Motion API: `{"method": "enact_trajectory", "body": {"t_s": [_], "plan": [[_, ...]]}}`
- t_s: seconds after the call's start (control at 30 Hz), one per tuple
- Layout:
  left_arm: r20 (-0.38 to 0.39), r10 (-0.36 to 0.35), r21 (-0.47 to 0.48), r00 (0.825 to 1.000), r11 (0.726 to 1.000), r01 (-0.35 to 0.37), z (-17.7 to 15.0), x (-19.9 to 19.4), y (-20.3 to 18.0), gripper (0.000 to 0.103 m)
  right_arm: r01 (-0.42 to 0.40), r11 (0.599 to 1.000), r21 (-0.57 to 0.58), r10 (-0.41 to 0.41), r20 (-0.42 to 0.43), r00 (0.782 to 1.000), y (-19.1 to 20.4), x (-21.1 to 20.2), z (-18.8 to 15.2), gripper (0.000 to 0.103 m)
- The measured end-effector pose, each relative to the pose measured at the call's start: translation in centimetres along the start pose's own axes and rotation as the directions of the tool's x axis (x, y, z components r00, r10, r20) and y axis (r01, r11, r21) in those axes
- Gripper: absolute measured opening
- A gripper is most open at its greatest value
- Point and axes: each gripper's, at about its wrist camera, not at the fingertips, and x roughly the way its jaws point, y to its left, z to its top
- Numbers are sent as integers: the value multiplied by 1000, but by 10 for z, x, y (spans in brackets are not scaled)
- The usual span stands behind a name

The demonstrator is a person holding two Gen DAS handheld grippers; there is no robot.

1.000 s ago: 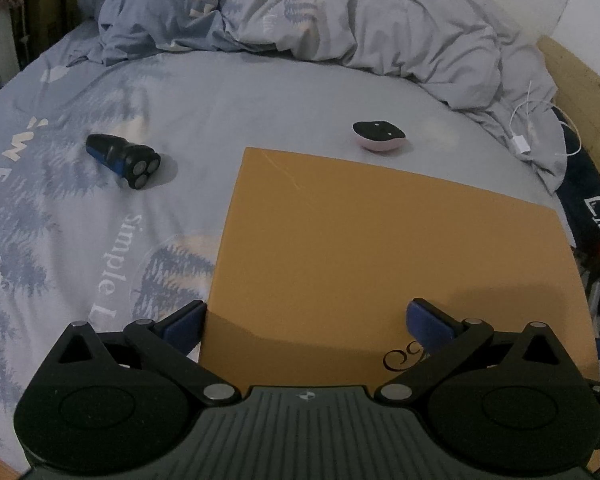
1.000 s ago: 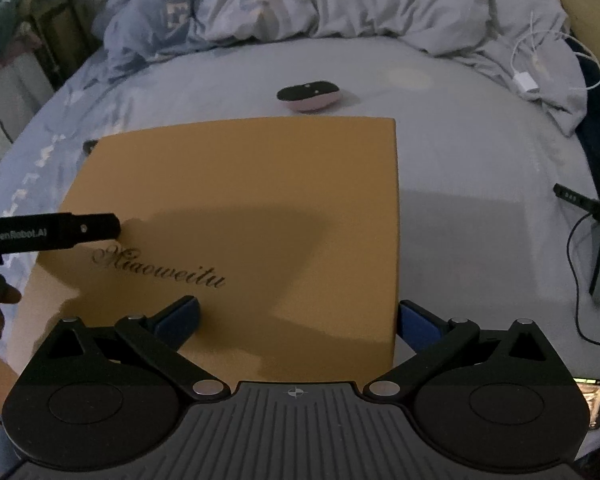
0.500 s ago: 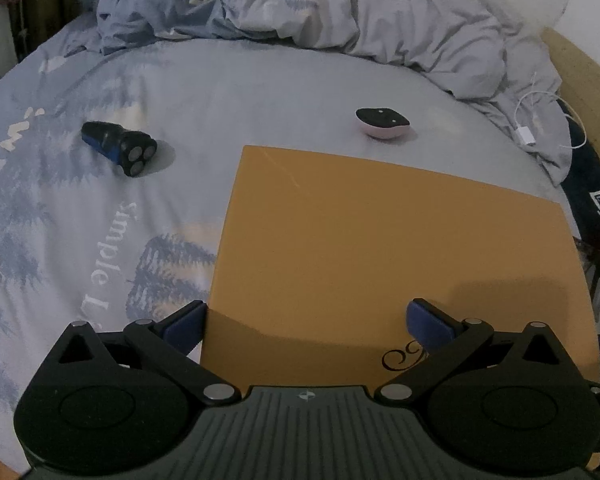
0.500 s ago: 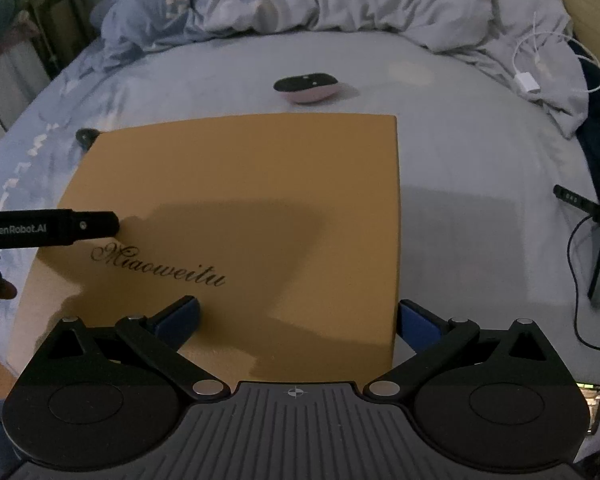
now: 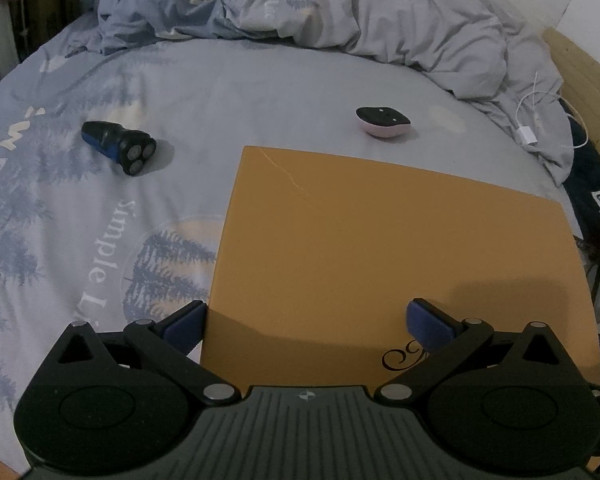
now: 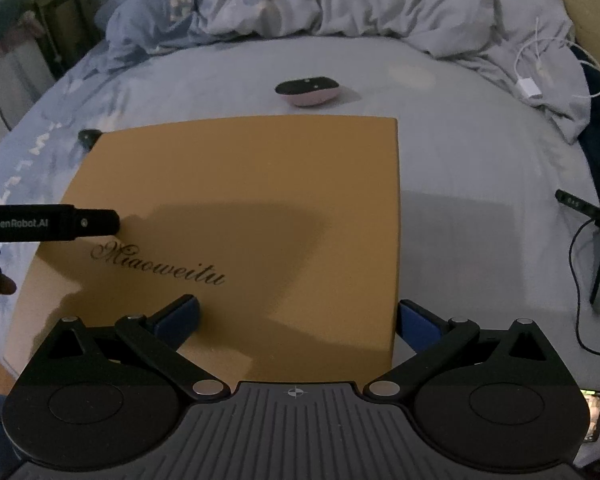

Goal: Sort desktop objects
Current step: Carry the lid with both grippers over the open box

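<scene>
While both claws hang spread wide over the orange board, nothing is held.

With the left claw and right claw low in each frame and their fingers apart, the orange board lies flat on the bed straight ahead of them. The shaver rests at mid-left of the left view, well apart from the claw; the pink gadget sits just beyond the board's far edge, upper centre. Soft bedding is the likely risk: pressing down could sink a small thing or roll the shaver, and a thin board edge may slip from the fingers.
</scene>
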Motion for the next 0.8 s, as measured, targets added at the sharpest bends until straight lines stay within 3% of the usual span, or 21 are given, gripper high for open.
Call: {"method": "enact_trajectory", "body": {"t_s": [0.8], "plan": [[-9, 46, 50, 999, 998, -46, -1, 13, -7, 103, -24, 999, 48, 26, -53, 998, -9, 23, 0, 103]]}}
